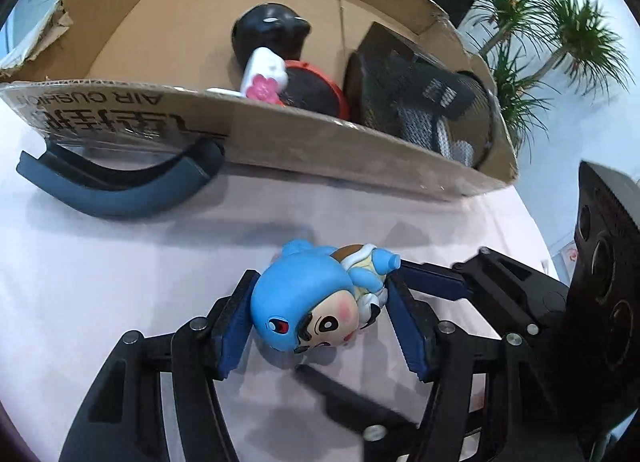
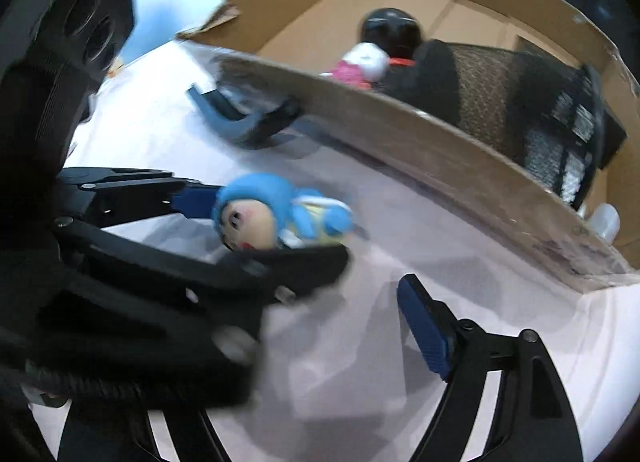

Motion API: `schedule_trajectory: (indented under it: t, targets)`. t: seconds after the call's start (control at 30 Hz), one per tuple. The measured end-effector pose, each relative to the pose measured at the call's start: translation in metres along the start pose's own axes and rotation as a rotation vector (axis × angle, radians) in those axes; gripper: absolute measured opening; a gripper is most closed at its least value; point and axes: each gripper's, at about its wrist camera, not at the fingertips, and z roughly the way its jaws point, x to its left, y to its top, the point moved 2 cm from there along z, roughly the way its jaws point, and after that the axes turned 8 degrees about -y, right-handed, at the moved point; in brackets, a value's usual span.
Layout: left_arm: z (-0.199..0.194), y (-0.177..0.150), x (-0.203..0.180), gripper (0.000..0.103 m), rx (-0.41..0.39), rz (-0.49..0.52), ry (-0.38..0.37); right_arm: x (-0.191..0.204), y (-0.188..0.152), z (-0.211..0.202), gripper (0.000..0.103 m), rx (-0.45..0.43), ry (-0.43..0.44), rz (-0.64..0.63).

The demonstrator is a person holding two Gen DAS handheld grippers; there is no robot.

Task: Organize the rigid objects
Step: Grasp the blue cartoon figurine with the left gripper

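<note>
A blue-hooded toy figurine (image 1: pixel 316 302) lies on its side between the fingers of my left gripper (image 1: pixel 320 286), low over the pale table. Both blue pads press on it, one on the head, one on the body. The open cardboard box (image 1: pixel 320 142) stands just beyond it. In the right wrist view the figurine (image 2: pixel 272 214) sits in the left gripper, which reaches in from the left. My right gripper (image 2: pixel 324 298) stands open beside it with no object held. Its right finger (image 2: pixel 424 334) shows, while the left one is hidden behind the left gripper. One right-gripper pad (image 1: pixel 432 280) lies close to the figurine's feet.
Inside the box are a black round object (image 1: pixel 268 30), a white figure with a pink flower (image 1: pixel 264 78), a red-rimmed dark disc (image 1: pixel 316 90) and a black mesh holder (image 1: pixel 420 102). A dark blue curved piece (image 1: pixel 120 190) lies against the box front. A potted plant (image 1: pixel 560 30) stands behind.
</note>
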Motion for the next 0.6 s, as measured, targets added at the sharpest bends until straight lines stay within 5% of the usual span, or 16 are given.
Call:
schedule_trajectory:
  t: [0.13, 0.37, 0.6]
  targets:
    - [0.0021, -0.0035, -0.0098, 0.062, -0.009, 0.04, 0.044, 0.0054, -0.0005, 0.0006, 0.077, -0.021, -0.014, -0.006]
    - [0.0042, 0.0, -0.0072, 0.062, -0.016, 0.043, 0.043, 0.0052, -0.0006, -0.0025, 0.056, -0.02, -0.026, -0.002]
    - [0.0022, -0.0041, -0.0092, 0.062, -0.025, 0.051, 0.054, 0.0017, -0.0057, -0.0077, 0.062, -0.046, -0.014, 0.017]
